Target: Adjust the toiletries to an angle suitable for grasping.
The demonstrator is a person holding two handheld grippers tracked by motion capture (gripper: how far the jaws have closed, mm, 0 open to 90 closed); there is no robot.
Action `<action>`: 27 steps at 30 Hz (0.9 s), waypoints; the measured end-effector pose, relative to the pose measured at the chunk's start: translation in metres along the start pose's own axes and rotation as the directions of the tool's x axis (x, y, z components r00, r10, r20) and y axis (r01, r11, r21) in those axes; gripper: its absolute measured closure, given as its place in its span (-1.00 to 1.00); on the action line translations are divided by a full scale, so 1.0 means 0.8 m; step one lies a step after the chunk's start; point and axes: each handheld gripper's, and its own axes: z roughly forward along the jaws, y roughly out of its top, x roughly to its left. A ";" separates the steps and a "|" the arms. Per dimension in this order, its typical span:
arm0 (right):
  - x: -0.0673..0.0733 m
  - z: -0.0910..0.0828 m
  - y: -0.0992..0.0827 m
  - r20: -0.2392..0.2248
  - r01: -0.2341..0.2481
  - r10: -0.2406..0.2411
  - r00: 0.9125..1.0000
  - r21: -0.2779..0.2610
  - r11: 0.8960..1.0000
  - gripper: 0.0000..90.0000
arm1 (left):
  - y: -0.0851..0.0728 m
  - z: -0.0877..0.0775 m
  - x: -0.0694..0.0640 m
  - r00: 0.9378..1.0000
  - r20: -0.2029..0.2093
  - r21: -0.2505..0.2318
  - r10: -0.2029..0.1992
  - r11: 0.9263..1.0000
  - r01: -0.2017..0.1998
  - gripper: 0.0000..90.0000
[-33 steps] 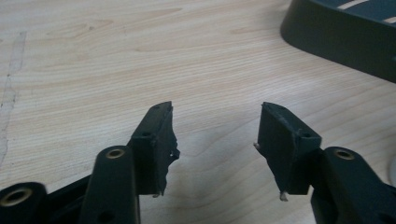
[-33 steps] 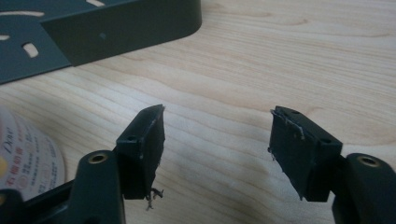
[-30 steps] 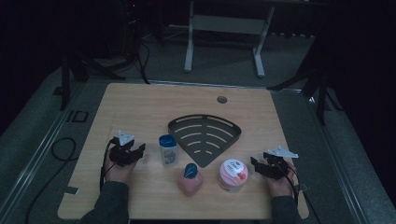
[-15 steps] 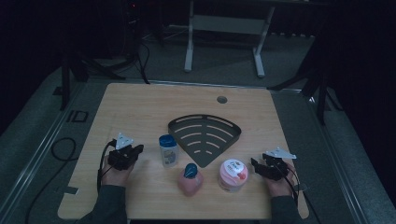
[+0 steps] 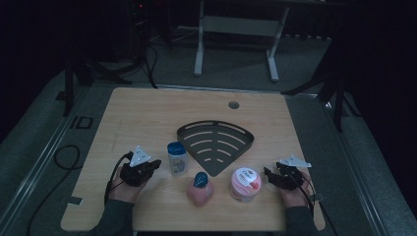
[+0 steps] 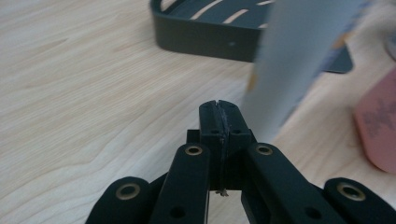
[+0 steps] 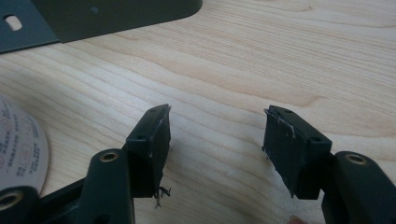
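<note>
A dark fan-shaped slotted rack (image 5: 216, 141) lies at the middle of the wooden table (image 5: 147, 113). In front of it stand a white bottle with a blue cap (image 5: 176, 158), a pink bottle with a blue cap (image 5: 199, 189) and a pink-lidded round jar (image 5: 245, 184). My left gripper (image 5: 154, 164) rests just left of the white bottle, jaws pressed together on nothing; in the left gripper view (image 6: 219, 106) the blurred white bottle (image 6: 299, 56) rises close on the right. My right gripper (image 5: 268, 174) sits right of the jar, jaws apart over bare wood (image 7: 215, 126).
A round cable hole (image 5: 233, 104) is near the table's far edge. A metal frame (image 5: 236, 34) stands on the floor beyond the table, and cables (image 5: 64, 157) lie on the floor to the left. The far half of the table is bare wood.
The left gripper has shifted slightly toward the white bottle. The right gripper and the objects stay where they were.
</note>
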 end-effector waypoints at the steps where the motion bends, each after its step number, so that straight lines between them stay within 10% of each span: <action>1: 0.000 0.000 0.000 0.000 0.000 0.000 1.000 0.000 1.000 -0.10 | 0.000 0.000 0.000 1.000 0.000 0.000 0.000 1.000 0.000 0.99; 27: 0.001 0.000 0.000 0.005 0.006 -0.006 1.000 0.002 1.000 -0.11 | 0.002 0.021 -0.050 0.974 0.161 -0.006 0.159 0.987 -0.160 0.99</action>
